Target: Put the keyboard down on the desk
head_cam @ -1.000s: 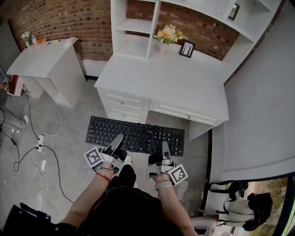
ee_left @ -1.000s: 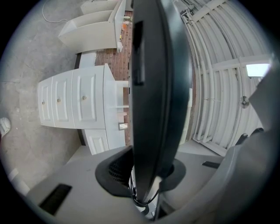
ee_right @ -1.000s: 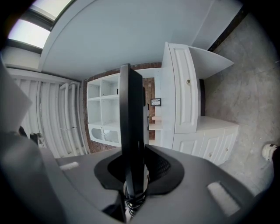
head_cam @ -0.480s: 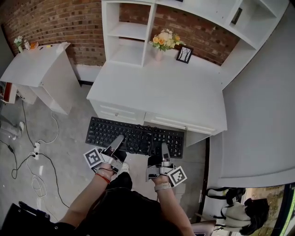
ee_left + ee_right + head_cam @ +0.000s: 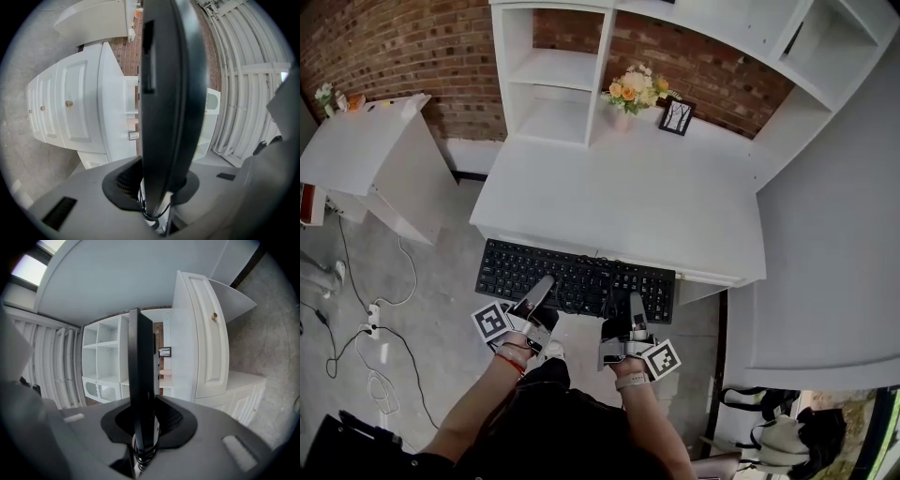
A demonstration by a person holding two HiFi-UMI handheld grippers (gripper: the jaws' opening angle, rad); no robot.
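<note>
So the big white worktop point(image 5: 619, 197) is wide open across the front and middle, loads of bare surface to land on. The keyboard point(image 5: 572, 277) isn't on it yet. It's hanging in the air over the floor point(image 5: 431, 281), keys up and roughly level, with its far long edge right about at the worktop's front lip from the head view. I can't tell from there how high it sits compared with the top. The left hand-held gripper point(image 5: 542, 284) is clamped on the near long edge left of centre, and the right hand-held gripper point(image 5: 635, 300) is pinching that same edge further right. Both gripper views show the black slab edge-on, wedged between the pads. If I were doing this, I'd make sure the far edge clears the lip before pushing forward, since bumping it there could lever the board out of two fairly shallow edge grips. Keep both sides moving together so it doesn't twist, lower it flat or far edge first, and only let the jaws go once it's resting on the surface. I'd stop well short of the flowers point(image 5: 637, 84) and the little frame point(image 5: 678, 117) at the back, no reason to go near those.
</note>
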